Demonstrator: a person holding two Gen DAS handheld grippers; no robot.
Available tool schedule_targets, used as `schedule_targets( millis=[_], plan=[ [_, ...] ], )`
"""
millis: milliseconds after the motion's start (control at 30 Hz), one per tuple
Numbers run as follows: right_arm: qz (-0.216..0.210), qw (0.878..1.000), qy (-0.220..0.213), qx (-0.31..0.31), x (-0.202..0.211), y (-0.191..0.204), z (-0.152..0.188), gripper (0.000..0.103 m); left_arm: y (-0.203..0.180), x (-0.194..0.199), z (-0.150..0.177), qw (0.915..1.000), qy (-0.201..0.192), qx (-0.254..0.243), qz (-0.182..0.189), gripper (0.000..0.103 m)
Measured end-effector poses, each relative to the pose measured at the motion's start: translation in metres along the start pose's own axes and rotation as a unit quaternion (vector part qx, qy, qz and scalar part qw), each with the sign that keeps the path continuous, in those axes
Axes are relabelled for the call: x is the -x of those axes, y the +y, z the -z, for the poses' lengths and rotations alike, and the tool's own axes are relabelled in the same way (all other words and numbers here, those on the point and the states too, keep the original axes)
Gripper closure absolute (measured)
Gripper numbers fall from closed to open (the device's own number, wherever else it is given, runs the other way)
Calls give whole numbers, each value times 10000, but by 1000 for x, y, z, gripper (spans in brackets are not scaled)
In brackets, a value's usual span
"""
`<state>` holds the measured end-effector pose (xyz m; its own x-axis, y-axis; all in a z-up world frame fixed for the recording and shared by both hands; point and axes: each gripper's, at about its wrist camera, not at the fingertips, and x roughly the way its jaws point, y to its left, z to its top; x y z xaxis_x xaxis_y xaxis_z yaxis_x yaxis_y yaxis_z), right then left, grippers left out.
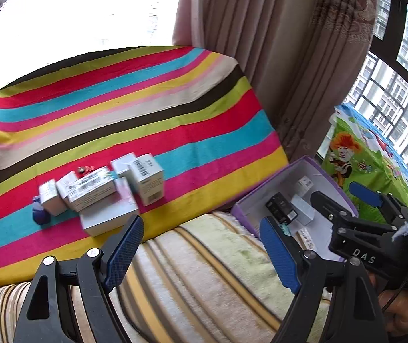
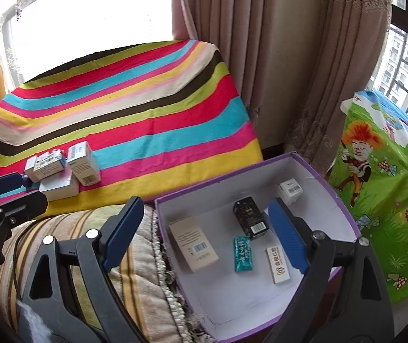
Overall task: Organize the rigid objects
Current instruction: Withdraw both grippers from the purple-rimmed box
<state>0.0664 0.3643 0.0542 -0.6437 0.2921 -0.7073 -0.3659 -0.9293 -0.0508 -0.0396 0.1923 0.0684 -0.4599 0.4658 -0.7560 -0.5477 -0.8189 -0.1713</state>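
Striped cloth (image 1: 175, 91) by curtained window | left gripper (image 1: 204, 248) jaws apart, empty, over cushion (image 1: 204, 271) | right gripper (image 2: 204, 237) jaws apart, empty, above purple box (image 2: 344, 203) holding black carton (image 2: 251, 217) | cluster of white boxes (image 1: 101, 188) on cloth

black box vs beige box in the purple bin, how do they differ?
The black box is dark and smaller; the beige box is pale and larger. The black box sits mid-bin, farther back; the beige box lies nearer the left wall of the purple bin. Both lie flat and carry a barcode label.
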Motion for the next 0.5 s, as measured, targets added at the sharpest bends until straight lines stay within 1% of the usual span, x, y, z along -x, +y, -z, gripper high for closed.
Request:
schedule_targets(
  millis=[233,500],
  plan=[
    [-122,9998,-5,162,-1,20,-4,12,35,6,8,9993,31,315,-178,19],
    [-187,9994,84,272,-8,33,-6,12,66,12,16,9982,22,488,-353,19]
  ],
)
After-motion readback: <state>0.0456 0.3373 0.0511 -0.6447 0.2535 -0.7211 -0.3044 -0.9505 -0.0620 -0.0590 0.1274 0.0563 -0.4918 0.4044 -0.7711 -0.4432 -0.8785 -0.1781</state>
